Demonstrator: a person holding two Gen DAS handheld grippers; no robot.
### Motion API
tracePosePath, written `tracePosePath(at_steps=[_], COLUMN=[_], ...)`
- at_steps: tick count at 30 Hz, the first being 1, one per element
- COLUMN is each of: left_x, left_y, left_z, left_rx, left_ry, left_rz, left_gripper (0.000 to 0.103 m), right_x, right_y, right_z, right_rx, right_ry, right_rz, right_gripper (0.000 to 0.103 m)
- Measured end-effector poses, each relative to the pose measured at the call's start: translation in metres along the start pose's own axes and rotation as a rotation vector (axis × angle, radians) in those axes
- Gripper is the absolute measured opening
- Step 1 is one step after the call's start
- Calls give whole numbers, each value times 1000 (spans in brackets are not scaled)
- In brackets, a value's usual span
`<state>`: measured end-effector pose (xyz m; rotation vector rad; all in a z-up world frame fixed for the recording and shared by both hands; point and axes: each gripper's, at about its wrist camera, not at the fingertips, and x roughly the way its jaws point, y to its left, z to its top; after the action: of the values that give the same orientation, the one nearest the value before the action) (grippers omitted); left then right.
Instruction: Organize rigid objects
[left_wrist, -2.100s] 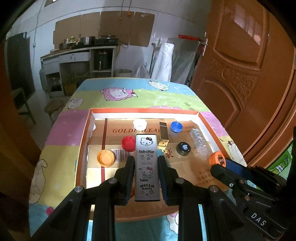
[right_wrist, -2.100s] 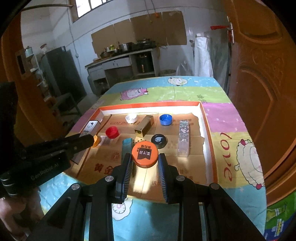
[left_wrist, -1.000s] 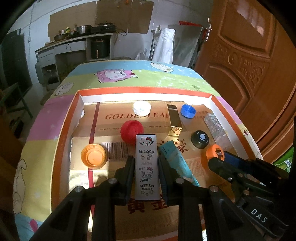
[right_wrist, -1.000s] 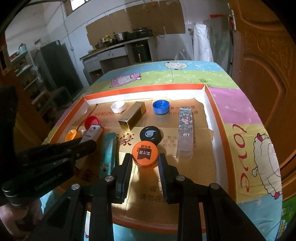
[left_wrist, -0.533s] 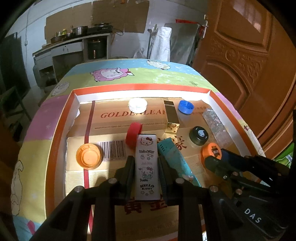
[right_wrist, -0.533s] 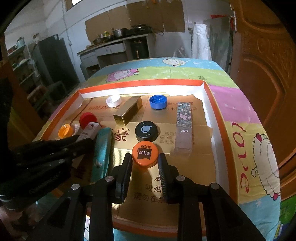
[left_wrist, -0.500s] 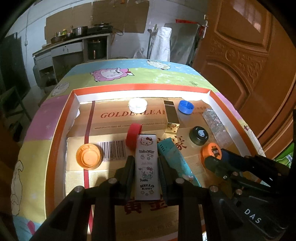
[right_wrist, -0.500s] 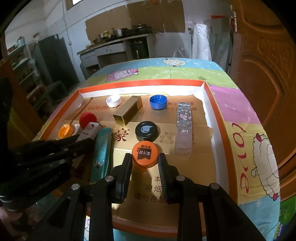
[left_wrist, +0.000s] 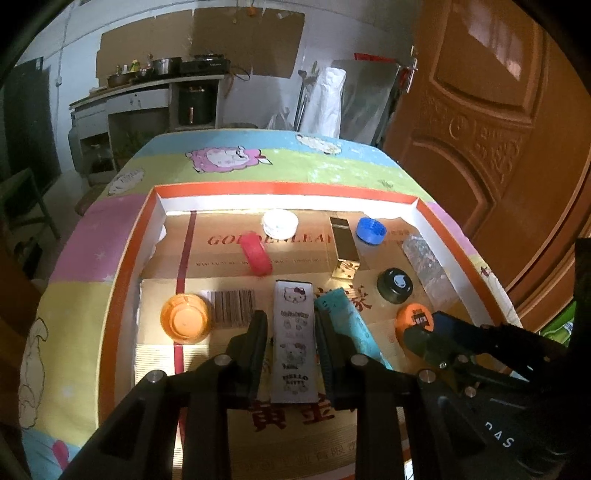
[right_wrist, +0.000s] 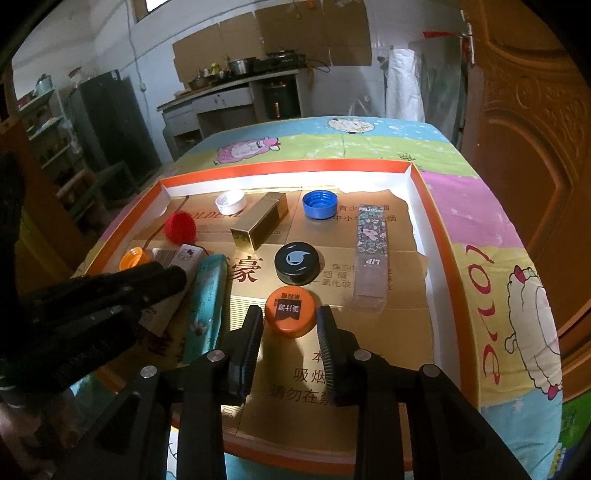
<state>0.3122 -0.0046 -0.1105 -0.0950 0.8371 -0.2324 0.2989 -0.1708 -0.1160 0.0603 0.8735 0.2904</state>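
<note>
A shallow orange-rimmed tray (left_wrist: 125, 258) lined with cardboard holds the objects. My left gripper (left_wrist: 290, 325) has its jaws slightly apart around a white Hello Kitty box (left_wrist: 293, 332) that lies flat on the cardboard. My right gripper (right_wrist: 290, 325) has its jaws slightly apart around an orange jar lid (right_wrist: 291, 312) that rests on the cardboard. A teal box (left_wrist: 351, 328) lies right of the Hello Kitty box. The red cap (left_wrist: 256, 256) stands on its edge ahead of the box.
Also in the tray: an orange cap (left_wrist: 186, 321), a white cap (left_wrist: 280, 223), a gold box (left_wrist: 344, 245), a blue cap (left_wrist: 371, 230), a black lid (left_wrist: 394, 285) and a flowered lip box (right_wrist: 373, 251). A wooden door (left_wrist: 498, 129) stands to the right.
Both grippers lowered their objects into the tray and their jaws have loosened. The red cap was tipped onto its edge and pushed away from the Hello Kitty box.
</note>
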Motion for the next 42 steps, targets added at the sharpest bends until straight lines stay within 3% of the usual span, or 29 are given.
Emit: tracePosePath(at_steps=[17,23,42], left_x=[-1,-3,-30], left_y=[0,-1,-8], left_z=[0,-2,-7], left_rx=[-2,-1,5], left_ry=[-9,-18,-47], left_rz=[-3,-4,21], left_gripper=[27,40,41], right_x=[-6,-9,-42], right_y=[-2,-1,9], right_z=[-2,-2,-9], right_rx=[9,10,20], right_ry=[-18,-22,-57], right_rz=[8,4,-19], right_gripper=[35,35,36])
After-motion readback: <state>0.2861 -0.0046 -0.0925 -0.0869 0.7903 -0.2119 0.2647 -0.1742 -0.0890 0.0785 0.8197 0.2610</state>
